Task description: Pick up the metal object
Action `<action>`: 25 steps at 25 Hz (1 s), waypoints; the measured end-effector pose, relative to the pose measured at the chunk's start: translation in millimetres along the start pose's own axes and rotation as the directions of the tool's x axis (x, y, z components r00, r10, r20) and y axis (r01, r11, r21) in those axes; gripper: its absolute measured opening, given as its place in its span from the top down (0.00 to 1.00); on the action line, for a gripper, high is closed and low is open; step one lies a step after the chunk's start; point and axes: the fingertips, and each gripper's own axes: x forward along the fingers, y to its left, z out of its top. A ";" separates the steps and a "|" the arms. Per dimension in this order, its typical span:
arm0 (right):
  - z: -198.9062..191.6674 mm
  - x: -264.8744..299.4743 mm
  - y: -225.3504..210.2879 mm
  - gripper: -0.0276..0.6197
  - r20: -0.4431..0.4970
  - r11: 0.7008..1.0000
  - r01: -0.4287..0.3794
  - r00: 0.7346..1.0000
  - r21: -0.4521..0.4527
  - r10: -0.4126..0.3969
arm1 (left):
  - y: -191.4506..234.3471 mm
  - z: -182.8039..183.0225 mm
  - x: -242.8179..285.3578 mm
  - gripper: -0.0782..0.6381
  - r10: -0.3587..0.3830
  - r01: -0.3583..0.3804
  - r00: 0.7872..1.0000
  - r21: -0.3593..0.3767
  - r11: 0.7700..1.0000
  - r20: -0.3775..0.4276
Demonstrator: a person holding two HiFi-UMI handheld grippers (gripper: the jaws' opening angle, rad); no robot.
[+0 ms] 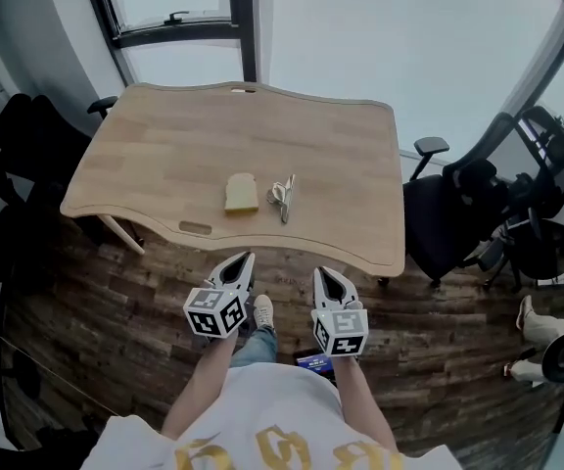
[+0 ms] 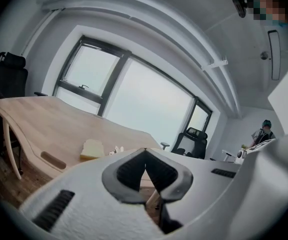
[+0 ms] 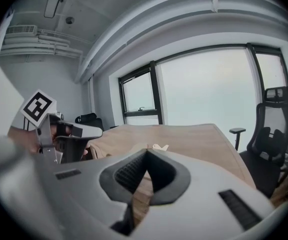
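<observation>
The metal object [image 1: 281, 195], a shiny clip-like piece, lies on the wooden table [image 1: 164, 155] near its front edge, just right of a pale yellow sponge [image 1: 241, 193]. It shows small in the left gripper view [image 2: 117, 149] and in the right gripper view [image 3: 159, 147]. Both grippers are held in front of the table, short of its edge and above the floor. My left gripper [image 1: 246, 259] is shut with nothing in it, tips meeting [image 2: 145, 150]. My right gripper [image 1: 323, 274] is shut too, tips touching [image 3: 146, 152], empty.
Black office chairs stand at the right [image 1: 453, 213] and left [image 1: 23, 145] of the table. A slot [image 1: 195, 228] is cut in the tabletop's front edge. Dark wood floor [image 1: 86, 311] lies below. Windows [image 1: 174, 8] are behind the table. A person [image 2: 265, 131] stands far off.
</observation>
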 end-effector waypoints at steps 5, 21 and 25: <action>22.9 69.8 -23.3 0.94 -0.030 1.000 0.017 0.999 0.001 -0.017 | 42.1 37.7 70.1 0.86 -0.023 0.023 1.000 -0.009 1.000 -0.014; 49.3 177.7 -77.1 0.94 -0.058 0.984 0.173 0.983 0.029 -0.172 | 104.2 90.9 197.4 0.86 -0.132 0.131 0.990 -0.025 0.991 -0.059; 51.5 186.5 -81.5 0.94 -0.052 0.984 0.175 0.984 0.045 -0.173 | 103.1 90.2 207.2 0.86 -0.142 0.145 0.987 0.026 0.989 -0.079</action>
